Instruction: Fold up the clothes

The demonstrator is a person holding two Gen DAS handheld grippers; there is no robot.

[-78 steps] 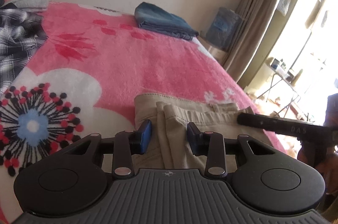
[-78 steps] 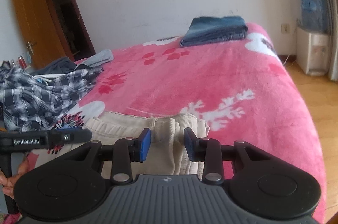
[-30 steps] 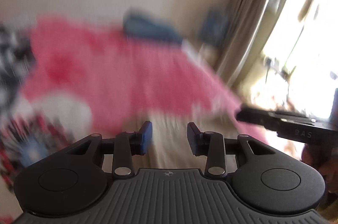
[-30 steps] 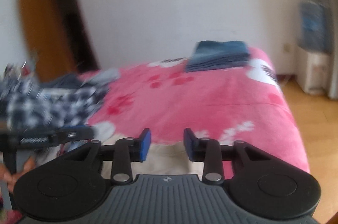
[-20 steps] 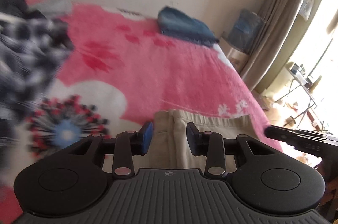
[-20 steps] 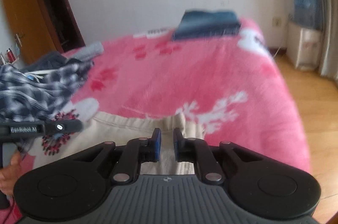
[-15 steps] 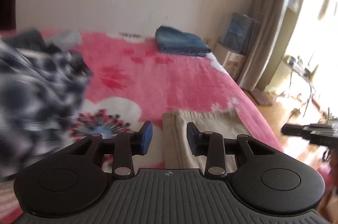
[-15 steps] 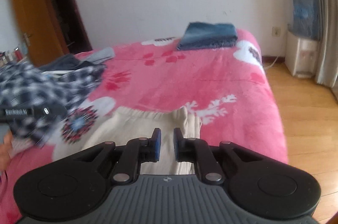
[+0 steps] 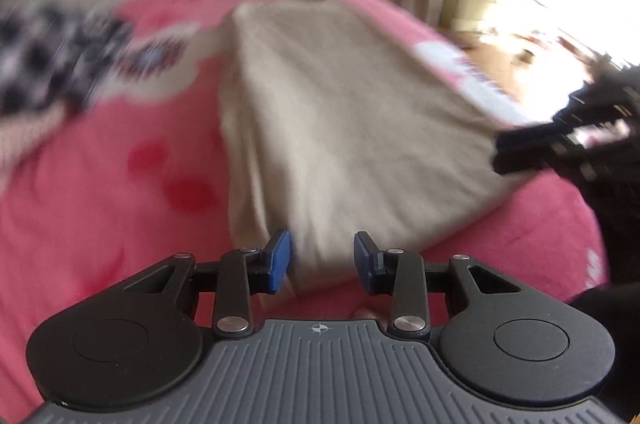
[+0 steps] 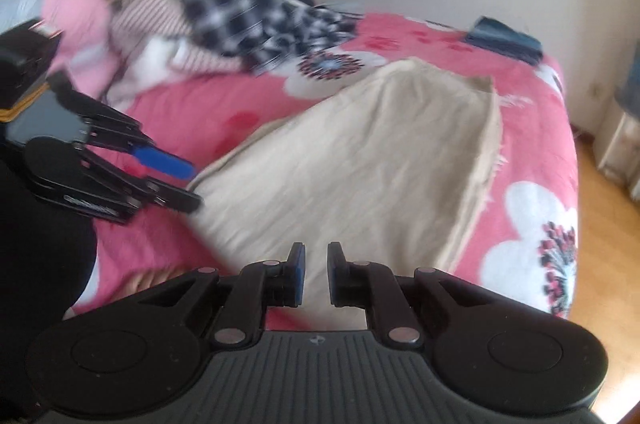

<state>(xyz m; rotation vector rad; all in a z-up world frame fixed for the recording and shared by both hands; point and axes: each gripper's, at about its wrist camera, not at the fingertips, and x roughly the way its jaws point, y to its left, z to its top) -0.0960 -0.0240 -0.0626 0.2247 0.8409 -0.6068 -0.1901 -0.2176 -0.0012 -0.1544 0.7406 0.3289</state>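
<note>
- The beige pants (image 10: pixel 360 160) lie spread on the pink blanket (image 10: pixel 532 128) of the bed, with one end near the bed's edge close to both tongs.
- The left gripper (image 9: pixel 322 258) has its blue pads apart. The near end of the pants sits between them, but the picture is too blurry to tell if the pads press on the cloth.
- The right gripper (image 10: pixel 316 274) has its pads close together with a thin gap. Its jaws have just been closing, and the edge of the pants shows in the gap. Whether the pads pinch the cloth cannot be told.
- A heap of clothes with a black and white checked shirt (image 10: pixel 256 20) lies at the far side of the bed.
- A folded blue stack (image 10: pixel 506 40) rests near the wall, well apart from the pants.
</note>
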